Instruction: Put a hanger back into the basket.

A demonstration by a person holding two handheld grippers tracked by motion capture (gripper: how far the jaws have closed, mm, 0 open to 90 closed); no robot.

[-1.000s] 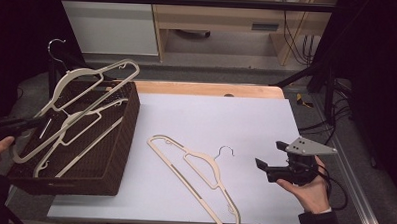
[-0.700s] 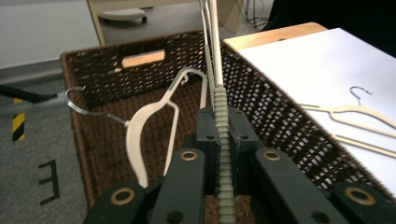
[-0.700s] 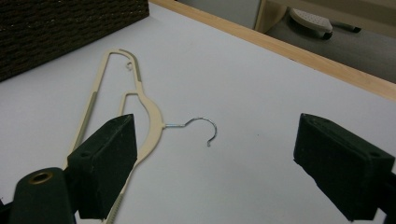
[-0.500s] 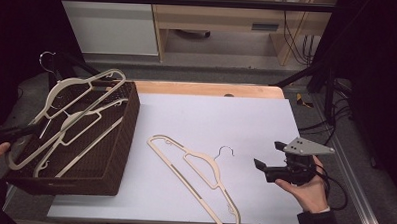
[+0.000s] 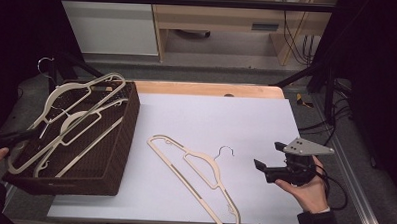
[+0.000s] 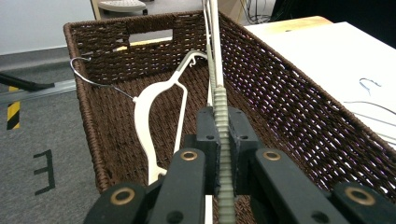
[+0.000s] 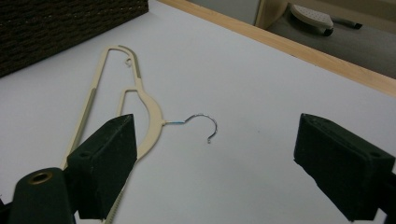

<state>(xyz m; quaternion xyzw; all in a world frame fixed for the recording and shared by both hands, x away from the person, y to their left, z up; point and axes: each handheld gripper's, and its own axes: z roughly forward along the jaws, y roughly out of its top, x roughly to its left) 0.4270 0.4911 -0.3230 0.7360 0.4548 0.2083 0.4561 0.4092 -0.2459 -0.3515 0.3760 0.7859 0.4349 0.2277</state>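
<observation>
3 cream hangers (image 5: 197,164) (2 at the basket, 1 on the table), 1 brown wicker basket (image 5: 117,154), 2 grippers (image 5: 264,168).

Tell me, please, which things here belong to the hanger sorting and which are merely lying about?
In the job:
- cream plastic hanger clamped in left gripper
- brown wicker basket
- cream hanger lying on the table
- open right gripper

Lying about:
- wooden desk behind
- floor cables

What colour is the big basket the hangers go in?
The woven basket is dark brown; the left gripper view shows it best.
</observation>
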